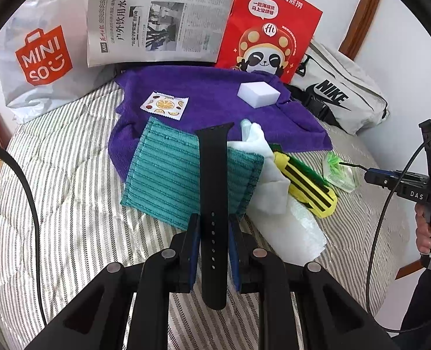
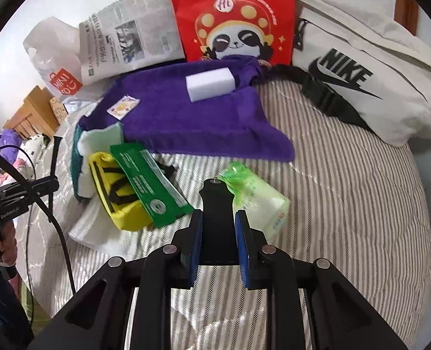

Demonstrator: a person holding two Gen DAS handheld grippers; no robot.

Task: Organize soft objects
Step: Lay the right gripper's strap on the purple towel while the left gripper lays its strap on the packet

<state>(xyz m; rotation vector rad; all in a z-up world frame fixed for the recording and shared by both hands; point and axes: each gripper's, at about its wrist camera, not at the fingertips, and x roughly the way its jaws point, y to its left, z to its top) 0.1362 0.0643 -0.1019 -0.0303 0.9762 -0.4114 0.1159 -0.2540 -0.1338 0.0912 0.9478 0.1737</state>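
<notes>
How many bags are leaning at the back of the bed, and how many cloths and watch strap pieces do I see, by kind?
Bags: 3 – MINISO bag, red panda bag, Nike bag
Cloths: 3 – purple towel, teal cloth, white cloth
Strap pieces: 2 – long strap in left gripper, short strap in right gripper
Total: 8

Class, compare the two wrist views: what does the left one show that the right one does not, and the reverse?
Only the left view shows the black strap with holes gripped in the left tool.

Only the right view shows the short black strap piece in the right tool and the green label clearly.

Both show the purple towel, white sponge and red bag.
</notes>
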